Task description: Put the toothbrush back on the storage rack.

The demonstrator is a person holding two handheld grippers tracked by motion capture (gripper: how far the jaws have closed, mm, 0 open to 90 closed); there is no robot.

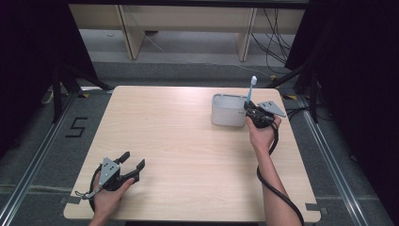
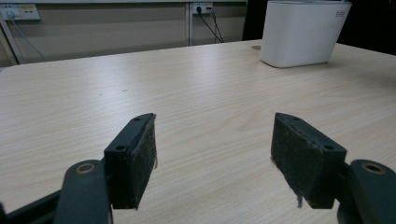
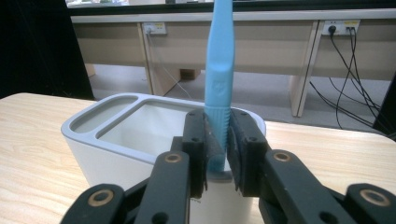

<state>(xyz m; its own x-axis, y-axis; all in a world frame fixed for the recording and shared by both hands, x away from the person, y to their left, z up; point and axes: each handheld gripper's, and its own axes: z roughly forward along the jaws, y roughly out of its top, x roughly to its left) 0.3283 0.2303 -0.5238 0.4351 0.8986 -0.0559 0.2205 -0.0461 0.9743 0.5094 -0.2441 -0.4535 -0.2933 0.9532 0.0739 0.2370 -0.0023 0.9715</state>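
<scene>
Right gripper (image 3: 218,154) pinches the toothbrush (image 3: 219,70) upright above the holder (image 3: 116,140), seemingly not yet dropped in; left gripper (image 2: 215,154) rests, jaws spread.

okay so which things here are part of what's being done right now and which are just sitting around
In use: toothbrush, upright in the right gripper; white holder just beyond it.

Idle: left gripper, open over bare table; desks and cables behind.

a black "5" (image 1: 76,127) is marked on the grey floor left of the tabletop (image 1: 179,141); the holder's (image 2: 301,32) small logo is too blurred to read.
</scene>
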